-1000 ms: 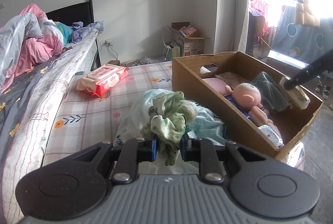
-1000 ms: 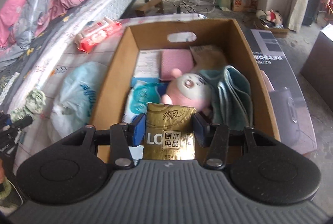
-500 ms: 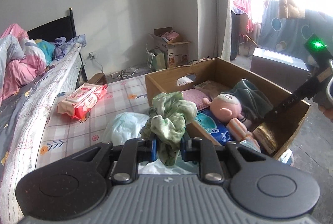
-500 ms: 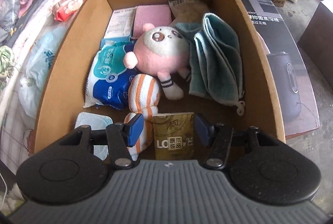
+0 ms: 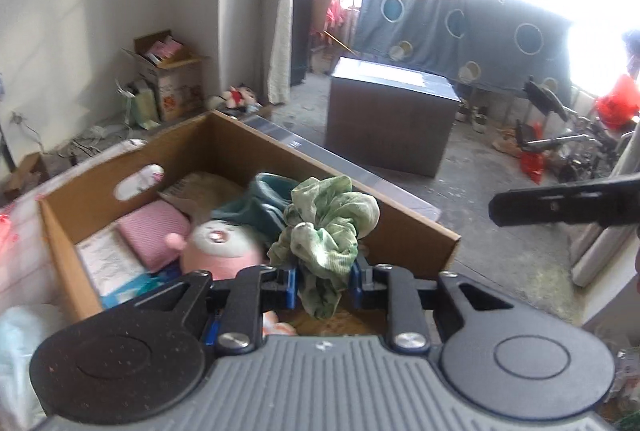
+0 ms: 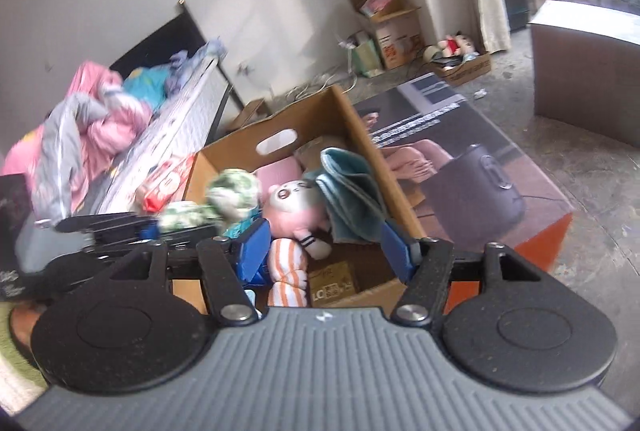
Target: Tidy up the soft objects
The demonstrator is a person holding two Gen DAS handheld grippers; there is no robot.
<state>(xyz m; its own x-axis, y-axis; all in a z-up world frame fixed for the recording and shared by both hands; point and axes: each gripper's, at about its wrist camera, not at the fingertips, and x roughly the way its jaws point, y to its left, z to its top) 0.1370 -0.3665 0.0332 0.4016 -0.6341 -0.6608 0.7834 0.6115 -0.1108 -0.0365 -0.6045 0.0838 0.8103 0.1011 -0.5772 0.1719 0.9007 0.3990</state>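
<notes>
Cloth (image 5: 326,231) hangs between left gripper (image 5: 324,281) fingers above box (image 5: 416,231).

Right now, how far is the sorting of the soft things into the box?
Done: the pink plush doll, teal towel and gold tissue pack lie in the cardboard box. In hand: the left gripper, jaws just easing open, has the green cloth over the box. The right gripper stands open, empty. Left: dropping the cloth in.

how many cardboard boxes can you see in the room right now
3. The open box being filled, directly below the left gripper; a small open box against the wall; a large closed box on the floor near the window. Others may be hidden.
</notes>
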